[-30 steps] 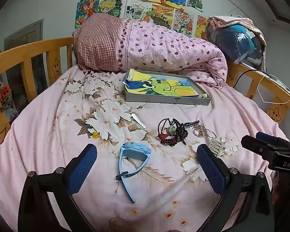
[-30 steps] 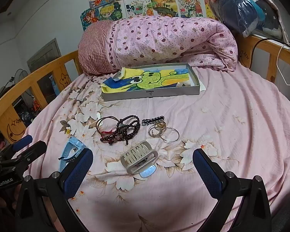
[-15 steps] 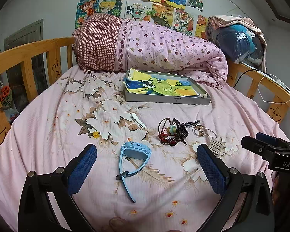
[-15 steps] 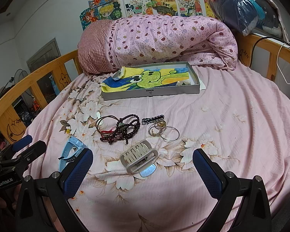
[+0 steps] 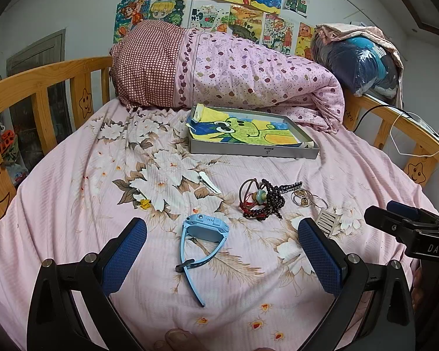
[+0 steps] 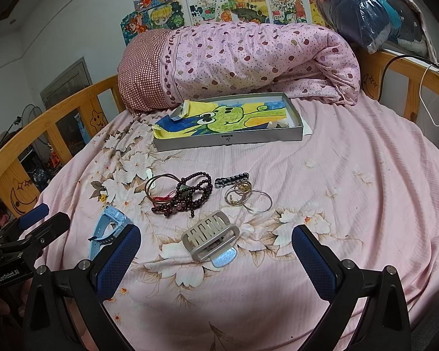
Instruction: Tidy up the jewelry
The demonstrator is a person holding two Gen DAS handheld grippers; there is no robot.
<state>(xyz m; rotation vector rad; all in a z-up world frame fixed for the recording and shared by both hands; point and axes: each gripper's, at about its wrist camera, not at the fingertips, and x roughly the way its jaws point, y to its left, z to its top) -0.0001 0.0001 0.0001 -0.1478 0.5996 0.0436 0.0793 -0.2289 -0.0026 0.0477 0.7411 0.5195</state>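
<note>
the bedsheet [image 6: 351, 175] is pale pink with white flowers and brown leaves. at 12 o'clock a grey tray [image 6: 228, 142] is lined with a yellow, blue and green cartoon drawing. the watch [image 5: 203, 234] is light blue; the bead bracelets [image 6: 190, 196] are dark maroon, the hair clip [image 6: 209, 235] silver-grey. the rolled quilt [image 5: 248, 73] is pink with purple spots, one end red-checked. both grippers' pads [image 5: 125, 259] are blue on black.

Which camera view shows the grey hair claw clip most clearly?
The right wrist view. There the hair claw clip lies whole and near on the bedsheet, between the open right gripper fingers. The left wrist view shows only part of it, behind a finger of the left gripper.
</note>
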